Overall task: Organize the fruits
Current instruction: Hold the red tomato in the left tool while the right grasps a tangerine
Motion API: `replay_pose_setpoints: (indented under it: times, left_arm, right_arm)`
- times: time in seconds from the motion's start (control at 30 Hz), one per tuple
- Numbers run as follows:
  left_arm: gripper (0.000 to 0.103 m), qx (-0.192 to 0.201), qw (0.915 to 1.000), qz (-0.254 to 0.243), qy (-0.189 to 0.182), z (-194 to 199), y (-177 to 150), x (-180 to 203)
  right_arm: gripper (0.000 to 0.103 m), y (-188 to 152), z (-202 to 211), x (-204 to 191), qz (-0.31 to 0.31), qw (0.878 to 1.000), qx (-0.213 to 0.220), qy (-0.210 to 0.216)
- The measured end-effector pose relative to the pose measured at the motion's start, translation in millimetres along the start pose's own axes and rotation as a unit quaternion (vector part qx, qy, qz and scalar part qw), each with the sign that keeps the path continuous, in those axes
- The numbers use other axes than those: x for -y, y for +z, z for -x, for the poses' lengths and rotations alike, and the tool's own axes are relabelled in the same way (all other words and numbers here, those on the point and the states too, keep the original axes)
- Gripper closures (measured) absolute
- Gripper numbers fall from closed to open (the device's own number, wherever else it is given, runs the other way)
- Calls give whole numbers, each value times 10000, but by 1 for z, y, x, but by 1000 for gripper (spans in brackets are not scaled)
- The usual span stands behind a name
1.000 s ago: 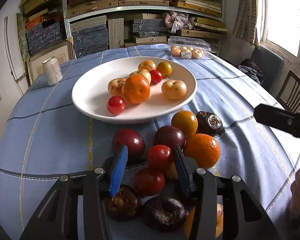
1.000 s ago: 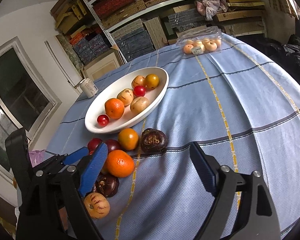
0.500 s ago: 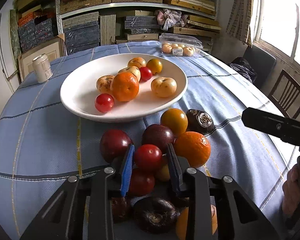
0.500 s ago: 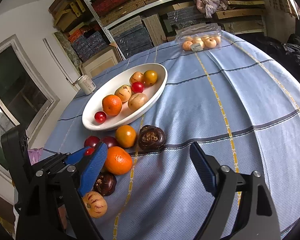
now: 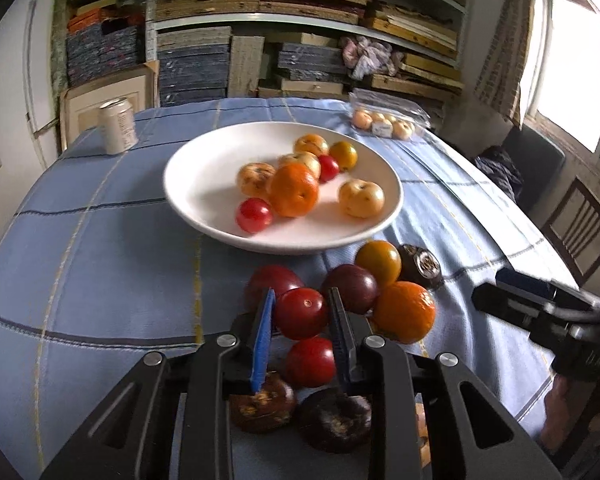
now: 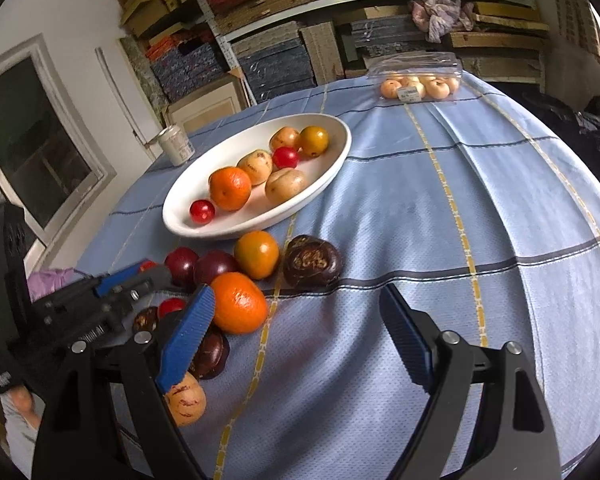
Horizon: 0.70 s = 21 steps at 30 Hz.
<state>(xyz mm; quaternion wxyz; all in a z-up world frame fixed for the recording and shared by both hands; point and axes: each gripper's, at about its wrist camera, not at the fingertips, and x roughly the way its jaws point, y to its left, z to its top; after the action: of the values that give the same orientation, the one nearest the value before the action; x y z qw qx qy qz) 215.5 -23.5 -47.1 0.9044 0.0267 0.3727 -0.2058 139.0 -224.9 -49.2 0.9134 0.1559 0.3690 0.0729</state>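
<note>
Shelves of stacked boards back a blue checked tablecloth (image 5: 100,248), where the left gripper (image 5: 302,314) clamps a red tomato (image 5: 301,313) at lower centre, just below the white plate (image 5: 204,184) of fruit. Only the right wrist view shows the right gripper (image 6: 296,336) spread wide over bare cloth and a speckled fruit (image 6: 185,400) at lower left. Writing on the can (image 5: 118,125) and on the clear fruit pack (image 6: 418,76) label is unreadable.

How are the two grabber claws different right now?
The left gripper is squeezed around a red tomato, while the right gripper holds nothing. The left gripper's fingers sit close together; the right gripper's are spread wide. Both have blue pads on black arms.
</note>
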Motion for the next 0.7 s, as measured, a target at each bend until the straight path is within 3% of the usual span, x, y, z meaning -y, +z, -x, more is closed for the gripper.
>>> replay_pose_setpoints:
  times: [0.27,0.7]
  left_arm:
    - [76,87,9987,492,92,15,4,-22]
    - [76,130,9985,528,10,24,3,-20]
  right_arm:
    - [21,-13,-13,-33,828,9960,-162,-278]
    - [21,-10,-36,-56,1316,9896,-211,-550]
